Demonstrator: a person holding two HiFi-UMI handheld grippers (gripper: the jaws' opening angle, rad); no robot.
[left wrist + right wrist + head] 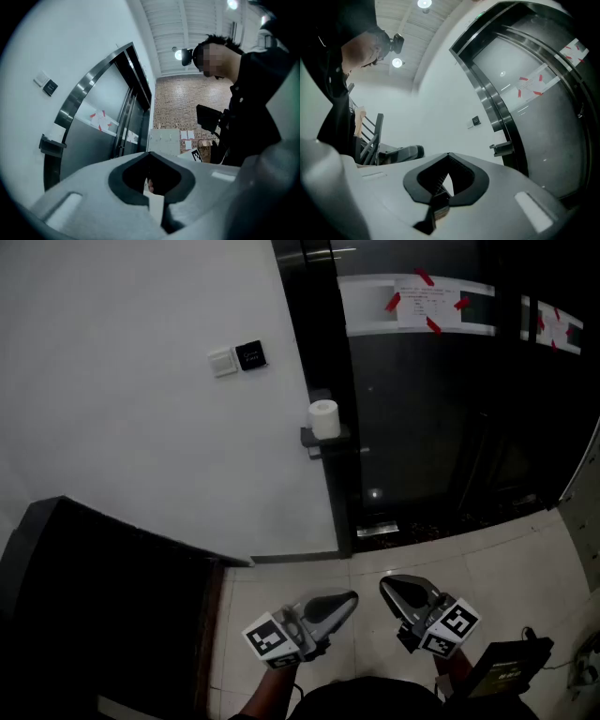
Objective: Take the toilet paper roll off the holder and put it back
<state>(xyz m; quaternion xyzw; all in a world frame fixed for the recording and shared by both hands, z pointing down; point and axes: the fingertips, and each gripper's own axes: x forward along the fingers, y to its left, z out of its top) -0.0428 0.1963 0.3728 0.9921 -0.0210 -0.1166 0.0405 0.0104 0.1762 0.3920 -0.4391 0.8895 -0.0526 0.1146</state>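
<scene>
While one toilet paper roll tops one holder, two hand-held grippers are closed, empty.

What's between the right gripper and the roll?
Head view: only bare floor and the door frame separate the right gripper from the roll on its holder.

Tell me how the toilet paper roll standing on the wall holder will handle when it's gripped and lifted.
The toilet paper roll looks like soft wound paper, so it is probably light and may dent under a hard squeeze. It stands on end on the small holder, so a sideways nudge could tip it off. On its side it would likely roll.
</scene>
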